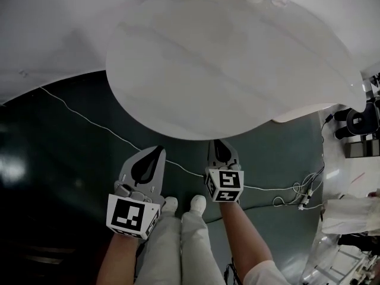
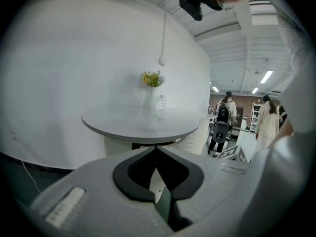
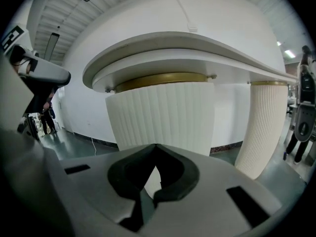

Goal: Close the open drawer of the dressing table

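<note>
Left gripper: jaws shut tip to tip, nothing between them; held over the floor, just off the table's near edge.
Right gripper: jaws likewise pressed together and empty; beside the left gripper, its tip under the table's near edge.
Table: round white top on a ribbed base with a gold band.
Drawer: shallow white layer under the top, above the band; cannot tell how far it is out.
Far edge: 1 vase of flowers.
</note>
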A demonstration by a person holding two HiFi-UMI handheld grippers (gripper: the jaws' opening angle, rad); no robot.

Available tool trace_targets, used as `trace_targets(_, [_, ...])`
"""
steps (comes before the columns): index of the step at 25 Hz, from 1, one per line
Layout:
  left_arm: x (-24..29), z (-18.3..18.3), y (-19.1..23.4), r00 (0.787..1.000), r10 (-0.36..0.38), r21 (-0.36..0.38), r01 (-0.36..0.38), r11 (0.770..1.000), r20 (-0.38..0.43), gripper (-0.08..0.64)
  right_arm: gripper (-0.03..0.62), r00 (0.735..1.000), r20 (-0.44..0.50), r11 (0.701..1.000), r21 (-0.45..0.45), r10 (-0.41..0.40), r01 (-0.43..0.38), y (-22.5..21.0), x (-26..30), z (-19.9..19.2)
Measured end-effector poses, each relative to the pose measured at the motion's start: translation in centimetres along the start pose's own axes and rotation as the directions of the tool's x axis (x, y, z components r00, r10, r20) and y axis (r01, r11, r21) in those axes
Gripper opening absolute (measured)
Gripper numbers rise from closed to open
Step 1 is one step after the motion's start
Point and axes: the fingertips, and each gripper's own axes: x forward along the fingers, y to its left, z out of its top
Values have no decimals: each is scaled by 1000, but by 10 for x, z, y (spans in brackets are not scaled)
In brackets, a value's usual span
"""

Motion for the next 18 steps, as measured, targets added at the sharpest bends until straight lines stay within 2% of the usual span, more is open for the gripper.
trace_targets(10, [4, 2, -1, 1000, -14, 40, 14, 999, -7, 17, -3, 999, 49, 999, -36, 11, -10, -5, 25, 13])
trace_targets(18, [2, -4, -1, 1000, -14, 25, 14, 1000, -27, 17, -3, 997, 73, 999, -37, -6, 9, -5, 37, 18])
